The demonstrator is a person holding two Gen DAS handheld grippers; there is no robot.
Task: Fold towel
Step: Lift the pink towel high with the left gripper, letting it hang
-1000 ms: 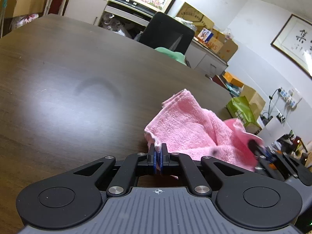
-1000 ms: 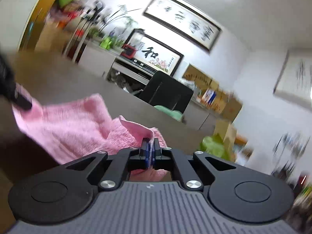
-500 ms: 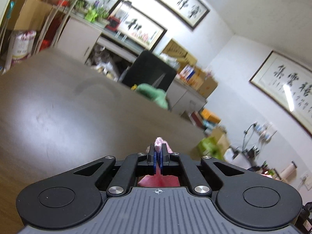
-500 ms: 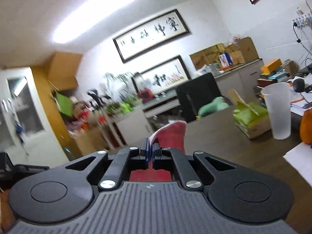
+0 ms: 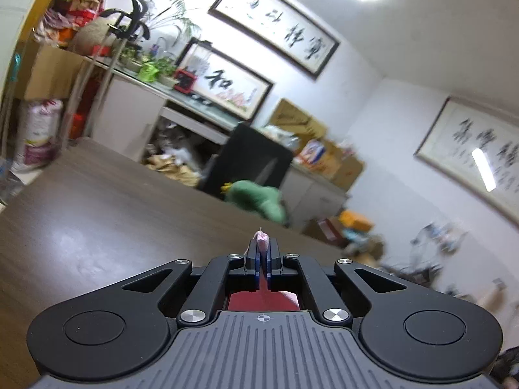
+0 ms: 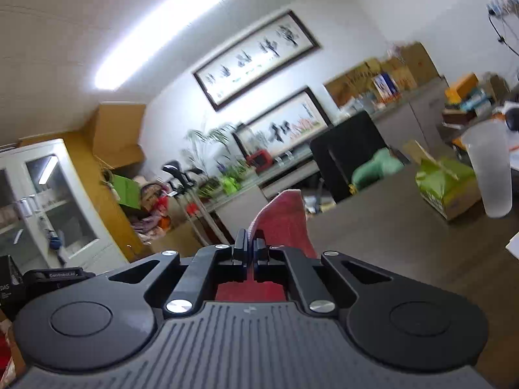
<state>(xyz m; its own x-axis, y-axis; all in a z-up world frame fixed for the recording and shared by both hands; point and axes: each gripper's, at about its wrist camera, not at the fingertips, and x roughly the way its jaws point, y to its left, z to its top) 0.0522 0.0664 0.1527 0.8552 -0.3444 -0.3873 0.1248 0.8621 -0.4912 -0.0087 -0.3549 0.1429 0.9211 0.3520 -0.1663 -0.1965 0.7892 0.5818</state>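
Observation:
My left gripper (image 5: pixel 262 246) is shut on a corner of the pink towel (image 5: pixel 261 237); only a small tuft pokes out past the fingertips, and more towel hangs below the jaws, mostly hidden. My right gripper (image 6: pixel 249 241) is shut on another corner of the towel (image 6: pixel 285 217), which sticks up past the fingertips as a pink flap. Both grippers are raised above the dark wooden table (image 5: pixel 97 227) and tilted upward, so the rest of the towel is out of sight.
A black chair (image 5: pixel 253 165) with a green cushion (image 5: pixel 259 199) stands at the table's far edge. In the right wrist view a frosted plastic cup (image 6: pixel 489 168) and a green-lined cardboard box (image 6: pixel 447 188) stand on the table (image 6: pixel 389 227) at the right.
Both grippers have lifted and tilted up with the towel corners held. The towel, earlier bunched on the table in view, now hangs below out of sight.

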